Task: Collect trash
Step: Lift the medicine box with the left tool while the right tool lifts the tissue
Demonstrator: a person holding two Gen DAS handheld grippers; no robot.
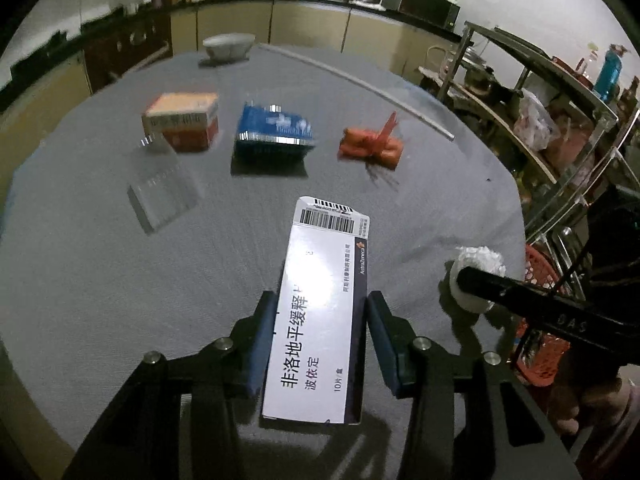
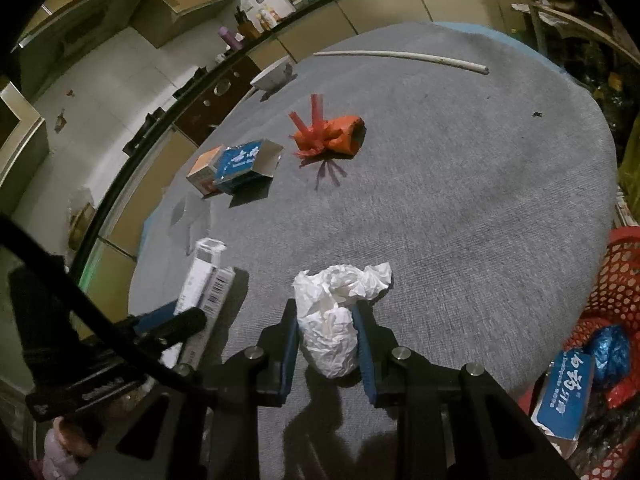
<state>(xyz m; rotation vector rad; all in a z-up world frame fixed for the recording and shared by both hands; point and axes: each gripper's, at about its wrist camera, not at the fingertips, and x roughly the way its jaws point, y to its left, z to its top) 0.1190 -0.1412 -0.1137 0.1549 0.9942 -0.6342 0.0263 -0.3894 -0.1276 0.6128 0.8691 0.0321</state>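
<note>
Trash: 2 pieces gripped, the rest lying on a round table under coarse grey woven cloth.
Left gripper: blue pads clamped on the long sides of a flat white carton, glossy, with barcodes at its far end and a dark stripe down 1 edge.
Right gripper: closed around a crumpled white tissue wad, wrinkled and lumpy, its loose top flaring past the fingertips.
Beyond, left view: clear plastic lid, flat and square; orange-and-cream box; blue foil-edged box; knotted orange plastic bag, with stiff strips sticking out.
Far edge: pale ceramic bowl and thin white tube, long and slightly curved.
Basket: red perforated plastic, beside the table at the right, holding a blue-and-white box and a blue crinkled wrapper.
</note>
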